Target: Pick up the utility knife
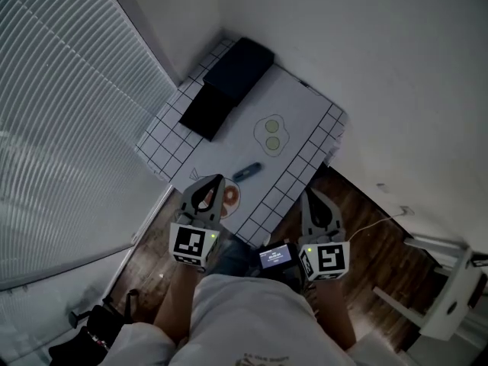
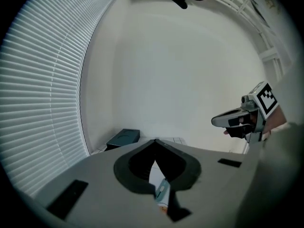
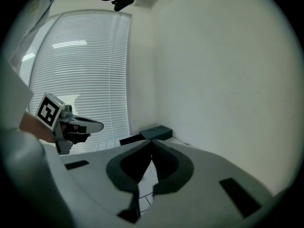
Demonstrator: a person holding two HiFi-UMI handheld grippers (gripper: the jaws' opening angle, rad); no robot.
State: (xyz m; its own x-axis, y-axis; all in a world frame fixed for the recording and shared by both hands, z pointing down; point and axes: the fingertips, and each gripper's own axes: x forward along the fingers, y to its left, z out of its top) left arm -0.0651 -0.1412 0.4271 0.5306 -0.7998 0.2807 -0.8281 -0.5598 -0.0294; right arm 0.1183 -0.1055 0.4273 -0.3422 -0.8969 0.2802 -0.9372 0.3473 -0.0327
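I have the fingers of my left gripper [image 1: 216, 179] and my right gripper [image 1: 309, 194] pressed together. The knife [image 1: 246, 172] lies on the table [image 1: 305, 113] at three o'clock from my left gripper. Two dark boxes [image 1: 207, 111] sit far off at twelve o'clock.

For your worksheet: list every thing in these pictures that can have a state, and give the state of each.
Left gripper: shut, empty.
Right gripper: shut, empty.
Knife: lying flat on the table, not held; blade position unclear.
Blinds: lowered.
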